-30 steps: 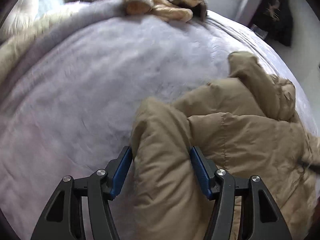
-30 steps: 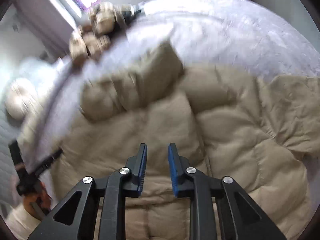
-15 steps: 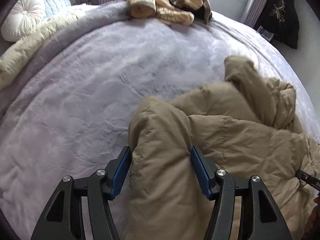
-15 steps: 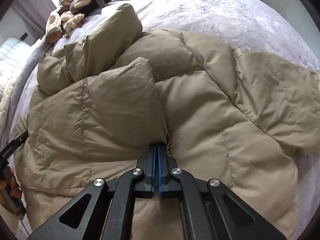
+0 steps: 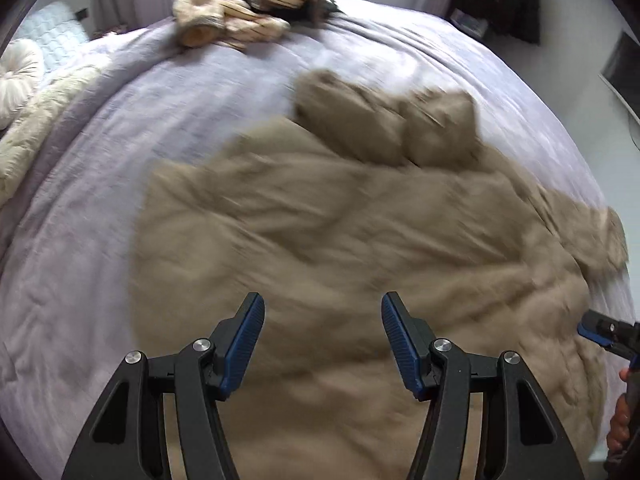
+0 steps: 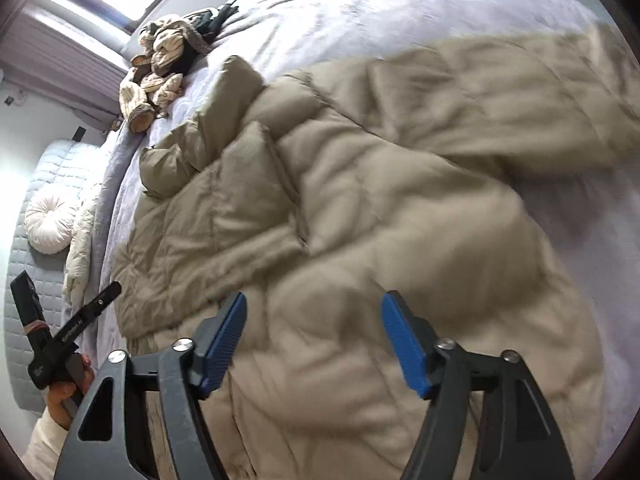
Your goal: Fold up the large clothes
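A tan puffer jacket point(image 5: 340, 220) lies spread on the lilac bed cover point(image 5: 160, 120), its sleeves folded over the body and its hood bunched at the far end. My left gripper point(image 5: 322, 336) hovers above the jacket's near part, open, with nothing between its blue pads. In the right wrist view the jacket point(image 6: 360, 200) fills the middle, and my right gripper point(image 6: 314, 340) hangs over it with its jaws opening wide and nothing between them. The right gripper's tip point(image 5: 600, 330) shows at the right edge of the left wrist view. My left gripper point(image 6: 68, 320) shows at the lower left of the right wrist view.
A heap of cream striped clothes point(image 5: 240, 4) lies at the far end of the bed. A round white cushion point(image 5: 16, 76) and a cream fluffy blanket point(image 5: 36, 120) lie along the left side. Dark clothing point(image 5: 504, 0) hangs by the wall beyond the bed.
My left gripper has let go of the padded sleeve and drawn back above the jacket. My right gripper, shut half a second ago, now stands wide. The jacket lies flatter.
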The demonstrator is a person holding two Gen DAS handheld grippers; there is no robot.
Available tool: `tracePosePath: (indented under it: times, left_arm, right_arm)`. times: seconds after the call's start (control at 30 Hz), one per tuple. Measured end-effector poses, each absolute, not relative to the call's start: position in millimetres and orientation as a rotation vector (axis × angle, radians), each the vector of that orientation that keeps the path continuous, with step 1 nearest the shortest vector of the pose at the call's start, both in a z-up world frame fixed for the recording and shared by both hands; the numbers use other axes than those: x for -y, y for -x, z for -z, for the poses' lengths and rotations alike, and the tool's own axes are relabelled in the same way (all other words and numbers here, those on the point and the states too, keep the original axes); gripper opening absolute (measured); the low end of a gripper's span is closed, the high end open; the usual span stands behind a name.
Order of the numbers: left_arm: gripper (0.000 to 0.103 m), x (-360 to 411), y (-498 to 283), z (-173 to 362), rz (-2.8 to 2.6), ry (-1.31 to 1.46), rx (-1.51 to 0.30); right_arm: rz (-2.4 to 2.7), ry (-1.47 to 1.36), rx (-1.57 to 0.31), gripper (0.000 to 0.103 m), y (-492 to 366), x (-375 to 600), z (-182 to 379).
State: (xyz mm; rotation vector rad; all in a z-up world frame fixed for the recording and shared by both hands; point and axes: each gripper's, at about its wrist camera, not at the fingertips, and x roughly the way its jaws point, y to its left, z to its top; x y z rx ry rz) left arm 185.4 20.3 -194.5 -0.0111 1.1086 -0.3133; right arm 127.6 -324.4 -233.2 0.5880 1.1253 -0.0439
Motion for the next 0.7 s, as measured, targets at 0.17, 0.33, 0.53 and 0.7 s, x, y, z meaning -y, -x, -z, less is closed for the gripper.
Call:
tracePosePath:
  times: [0.17,0.33,0.53,0.7]
  left_arm:
    - [0.103,30,-153,195,0.348,-0.016,-1.114]
    - [0.103,70,-139,197,0.377,-0.051,-1.148]
    - [0.103,114,-135,200,0.354,-0.118,-1.167]
    - [0.103,145,-132,202,0.370,-0.154,-1.193]
  right_arm:
    - [0.066,-0.638,-1.127,0.082,-89,359,229]
    - [0.110,-0.672,-1.108,0.103,-65,396,226]
    - [0.112,-0.760,-1.005,0.103,-49,446,226]
    - [0.139,-0.862,-0.896,0.103,-42,492,224]
